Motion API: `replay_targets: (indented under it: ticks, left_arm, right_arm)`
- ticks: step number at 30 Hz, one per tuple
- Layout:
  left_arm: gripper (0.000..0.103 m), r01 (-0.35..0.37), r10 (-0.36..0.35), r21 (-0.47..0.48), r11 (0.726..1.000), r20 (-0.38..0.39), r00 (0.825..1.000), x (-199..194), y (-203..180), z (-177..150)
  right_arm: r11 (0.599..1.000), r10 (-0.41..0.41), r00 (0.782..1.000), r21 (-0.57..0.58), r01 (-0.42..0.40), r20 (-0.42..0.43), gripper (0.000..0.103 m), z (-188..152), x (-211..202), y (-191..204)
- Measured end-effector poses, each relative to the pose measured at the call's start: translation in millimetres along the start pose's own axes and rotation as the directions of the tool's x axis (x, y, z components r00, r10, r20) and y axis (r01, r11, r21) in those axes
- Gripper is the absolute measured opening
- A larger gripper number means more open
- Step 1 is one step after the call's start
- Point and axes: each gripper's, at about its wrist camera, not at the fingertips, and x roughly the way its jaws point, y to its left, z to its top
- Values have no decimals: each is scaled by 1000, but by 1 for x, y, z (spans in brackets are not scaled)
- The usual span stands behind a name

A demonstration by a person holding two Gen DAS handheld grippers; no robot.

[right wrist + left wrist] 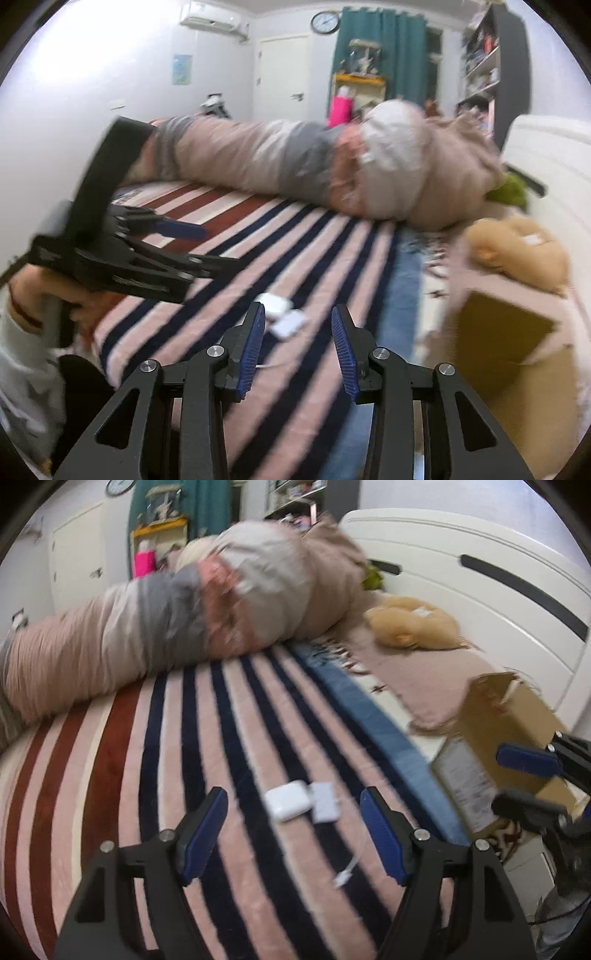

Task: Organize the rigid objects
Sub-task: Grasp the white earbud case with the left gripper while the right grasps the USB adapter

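Your left gripper (293,836) hangs spread wide and your right gripper (298,349) parted, both holding nothing. Just ahead lie two smooth white rounded pieces, an earbud case (287,800) touching a flat adapter (325,802), on the plush striped blanket (155,760); one brown cardboard box (506,716) stands right.

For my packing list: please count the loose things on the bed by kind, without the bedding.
White earbud case: 1
White adapter with cable: 1
Cardboard box: 1
Tan plush toy: 1
Green plush toy: 1
Total: 5
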Motion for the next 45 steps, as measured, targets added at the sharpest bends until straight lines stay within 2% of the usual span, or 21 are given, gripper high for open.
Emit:
replay_targets:
  ticks: [2, 6, 8, 10, 11, 14, 18, 19, 20, 22, 24, 25, 29, 33, 36, 38, 40, 45]
  left_arm:
    - [71, 2, -3, -20, 1000, -22, 1000, 17, 15, -8]
    - [71, 25, -29, -61, 998, -67, 997, 54, 35, -19]
    - [71, 29, -36, -75, 997, -88, 995, 69, 38, -23]
    - [71, 30, -41, -95, 995, -118, 992, 87, 44, -26]
    - [71, 29, -41, -102, 994, -128, 991, 94, 47, -27]
    - [71, 26, -42, -109, 994, -148, 988, 109, 53, -31]
    - [71, 70, -88, -117, 991, -157, 984, 123, 50, -34]
    - [71, 85, -104, -119, 989, -158, 982, 127, 48, -33]
    - [71, 93, -111, -118, 989, -157, 981, 129, 46, -32]
    - [71, 104, -120, -111, 988, -152, 981, 132, 40, -30]
    - [71, 121, -136, -108, 987, -143, 980, 133, 34, -27]
    - [71, 133, -148, -110, 985, -140, 979, 135, 31, -25]
    - [71, 123, -137, -97, 988, -147, 980, 144, 18, -21]
    - [70, 66, -79, -86, 994, -156, 985, 154, 7, -19]
    - [55, 19, -26, -48, 999, -154, 988, 156, 3, -21]
    - [55, 17, -21, -29, 999, -147, 989, 154, 3, -22]
    - [55, 22, -26, -24, 999, -147, 989, 152, 4, -23]
    - [55, 24, -27, -21, 999, -144, 989, 143, 7, -28]
  right_arm:
    - [999, 38, 998, 13, -38, -44, 40, -3, 28, 10]
    - [997, 63, 988, 52, -56, -142, 45, -17, 84, 14]
    - [997, 45, 982, 74, -32, -184, 55, -27, 111, 6]
    - [996, 22, 977, 88, -3, -214, 72, -37, 136, -2]
    - [997, 5, 974, 75, 12, -228, 73, -42, 147, -4]
    - [999, -29, 965, 31, 39, -259, 73, -55, 177, -8]
    - [997, 7, 968, 77, 13, -253, 73, -56, 199, -20]
    - [996, 16, 968, 84, 5, -249, 70, -55, 200, -22]
    - [996, 21, 968, 88, 1, -249, 65, -53, 202, -23]
    - [996, 6, 967, 89, 18, -254, 40, -52, 201, -26]
    - [996, -16, 967, 76, 36, -253, 28, -53, 195, -27]
    - [997, -16, 967, 74, 36, -254, 26, -53, 191, -27]
    - [996, -21, 966, 78, 42, -258, 25, -59, 177, -32]
    - [994, -48, 963, 83, 72, -266, 25, -65, 166, -37]
    - [991, -46, 962, 109, 78, -269, 26, -71, 160, -42]
    - [988, -28, 965, 139, 66, -261, 27, -73, 159, -48]
    - [985, -26, 965, 155, 69, -262, 39, -73, 161, -51]
    - [987, -46, 964, 136, 84, -261, 38, -70, 170, -48]
